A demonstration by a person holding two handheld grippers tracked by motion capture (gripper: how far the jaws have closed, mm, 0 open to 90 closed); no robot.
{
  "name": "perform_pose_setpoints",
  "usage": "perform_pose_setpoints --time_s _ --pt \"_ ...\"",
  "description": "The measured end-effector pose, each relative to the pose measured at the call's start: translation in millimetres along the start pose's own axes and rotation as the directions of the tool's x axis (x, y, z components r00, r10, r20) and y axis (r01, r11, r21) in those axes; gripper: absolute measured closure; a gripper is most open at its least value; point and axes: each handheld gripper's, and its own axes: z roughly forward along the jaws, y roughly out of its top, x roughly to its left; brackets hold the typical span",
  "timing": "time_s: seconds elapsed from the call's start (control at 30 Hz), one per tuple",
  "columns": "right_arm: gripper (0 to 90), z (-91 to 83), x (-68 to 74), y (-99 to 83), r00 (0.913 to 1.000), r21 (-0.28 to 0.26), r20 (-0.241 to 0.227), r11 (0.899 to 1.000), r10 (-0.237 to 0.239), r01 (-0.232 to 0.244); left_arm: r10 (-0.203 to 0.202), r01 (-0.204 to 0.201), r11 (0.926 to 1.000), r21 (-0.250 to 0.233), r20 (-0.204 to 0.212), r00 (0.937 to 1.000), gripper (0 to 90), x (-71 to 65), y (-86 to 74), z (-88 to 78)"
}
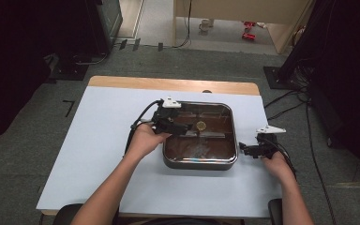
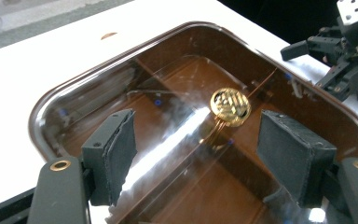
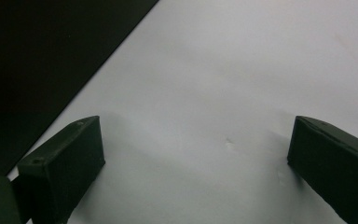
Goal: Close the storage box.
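Note:
A square metal tray (image 1: 200, 165) with a shiny brown bottom stands on the white table cover. A round gold disc (image 1: 200, 125) lies flat in its far half. My left gripper (image 1: 185, 129) hovers over the tray's left side, pointing toward the disc. In the left gripper view its jaws stand open (image 2: 198, 123), and the gold disc (image 2: 230, 107) lies on the tray bottom just beyond them, untouched. My right gripper (image 1: 243, 150) rests to the right of the tray, open. In the right gripper view its jaws (image 3: 196, 135) span bare white cover.
The white cover (image 1: 98, 154) has wide free areas left of and in front of the tray. A wooden table edge (image 1: 173, 84) runs along the back. The tray's rim (image 2: 42, 100) rises above the cover. Cables and dark stands sit on the floor to the right.

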Motion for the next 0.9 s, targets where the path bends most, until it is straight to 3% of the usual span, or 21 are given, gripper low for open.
perform_pose_setpoints --time_s 0.4,0.67,0.7,0.9 --pt "3.1 0.1 0.0 0.1 1.0000 0.000 0.000 1.000 0.002 -0.002 0.007 -0.006 1.0000 0.006 -0.047 0.9989 28.0 9.2 -22.9 -29.0" --pt "3.0 0.1 -0.1 0.0 1.0000 0.000 0.000 1.000 0.001 -0.001 -0.029 0.029 0.9996 -0.007 -0.057 0.9979 27.7 14.7 -42.2 -44.4" --pt "3.1 0.1 -0.1 0.0 1.0000 -0.001 0.000 1.000 0.001 -0.001 -0.020 0.019 0.9998 -0.006 -0.079 0.9967 27.5 14.8 -47.1 -47.1" --pt "3.1 0.1 -0.1 0.0 1.0000 -0.001 0.000 1.000 0.001 -0.001 -0.016 0.017 0.9999 0.004 -0.117 0.9930 27.5 20.8 -65.6 -52.9"
